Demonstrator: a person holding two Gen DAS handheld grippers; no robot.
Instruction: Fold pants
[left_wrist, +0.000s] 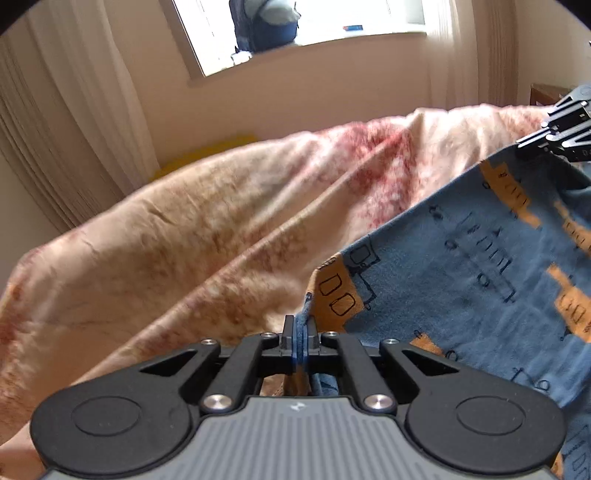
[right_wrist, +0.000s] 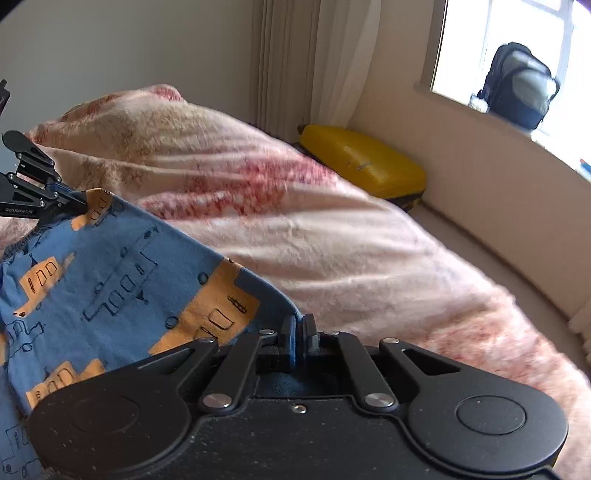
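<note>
yellow suitcase (right_wrist: 364, 166) shows rightside only; both claws (left_wrist: 300, 332) (right_wrist: 300, 332) pinch pants (left_wrist: 461, 266).

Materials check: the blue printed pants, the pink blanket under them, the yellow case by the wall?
Pants: looks like thin matte cotton knit; it drapes softly and shows an overlocked edge.
Blanket: probably plush fleece; fuzzy nap, soft rounded folds.
Yellow case: seems hard moulded plastic, semi-gloss; smooth shell with a faint sheen.
</note>
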